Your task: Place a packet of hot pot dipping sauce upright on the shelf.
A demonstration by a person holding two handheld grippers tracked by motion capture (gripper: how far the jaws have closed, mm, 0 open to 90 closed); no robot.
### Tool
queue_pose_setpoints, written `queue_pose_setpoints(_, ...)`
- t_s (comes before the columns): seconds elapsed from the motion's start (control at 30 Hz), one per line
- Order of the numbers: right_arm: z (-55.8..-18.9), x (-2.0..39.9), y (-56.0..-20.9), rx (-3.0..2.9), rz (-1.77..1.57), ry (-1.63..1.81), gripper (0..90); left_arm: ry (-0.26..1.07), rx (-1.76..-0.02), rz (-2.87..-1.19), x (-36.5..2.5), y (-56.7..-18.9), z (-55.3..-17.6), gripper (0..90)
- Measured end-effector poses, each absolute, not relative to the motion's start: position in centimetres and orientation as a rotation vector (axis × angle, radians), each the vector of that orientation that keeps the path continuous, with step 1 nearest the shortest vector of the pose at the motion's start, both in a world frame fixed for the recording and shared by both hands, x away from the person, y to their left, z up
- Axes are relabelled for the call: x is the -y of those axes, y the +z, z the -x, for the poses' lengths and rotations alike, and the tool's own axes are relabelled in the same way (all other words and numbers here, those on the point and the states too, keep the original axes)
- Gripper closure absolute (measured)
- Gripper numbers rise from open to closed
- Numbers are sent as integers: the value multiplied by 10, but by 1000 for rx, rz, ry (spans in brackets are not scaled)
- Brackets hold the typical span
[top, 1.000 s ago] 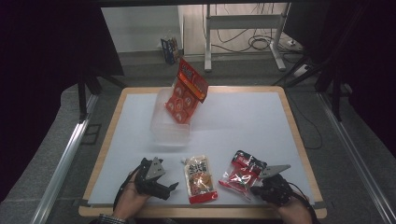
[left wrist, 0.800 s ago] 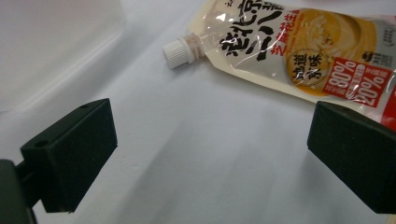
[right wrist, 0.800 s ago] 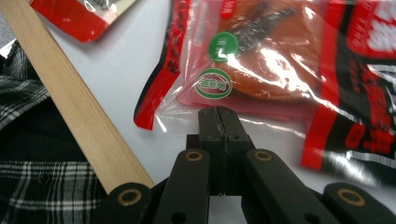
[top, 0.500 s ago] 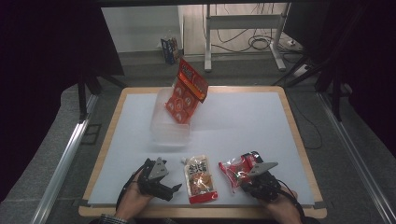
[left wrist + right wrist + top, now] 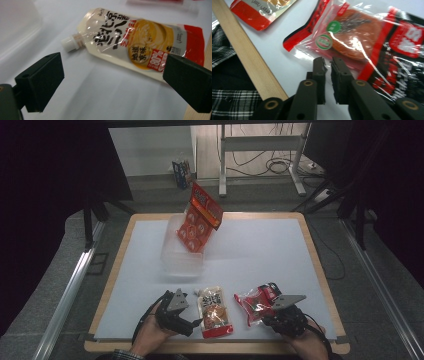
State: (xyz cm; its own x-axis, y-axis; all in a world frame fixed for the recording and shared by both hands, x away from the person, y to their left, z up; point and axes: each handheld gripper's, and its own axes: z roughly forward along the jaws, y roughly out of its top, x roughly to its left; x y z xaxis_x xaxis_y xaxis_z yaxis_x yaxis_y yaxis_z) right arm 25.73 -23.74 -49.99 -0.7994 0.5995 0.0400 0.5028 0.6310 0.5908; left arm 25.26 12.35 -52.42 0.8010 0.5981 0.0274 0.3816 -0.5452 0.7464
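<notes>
Right tongs (image 5: pixel 328 62) were only a crack apart, jaws having just been opening, and nothing was pinched between them as far as I could see. Their tips sat right at the near clear edge of the red snack packet (image 5: pixel 367 42), which lay flat just ahead and off to their right, long axis running diagonally away from them. So that hand was clearly the nearer one for it.

Left tongs (image 5: pixel 112 66) were spread wide and empty. The spouted sauce pouch (image 5: pixel 140 42) lay flat just past the tips, crosswise to them, white cap toward the left jaw and red bottom toward the right one. My guess: a short push forward would be needed.
</notes>
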Motion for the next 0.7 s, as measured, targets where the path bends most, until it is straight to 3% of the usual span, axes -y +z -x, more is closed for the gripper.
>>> queue_pose_setpoints(0.43,-258,252,-489,-2575,-936,935,632,275,-652,-2172,-96,-517,-257,176)
queue_pose_setpoints(0.7,-262,259,-485,-2499,-962,965,319,256,-602,-2175,-76,-516,-264,172)
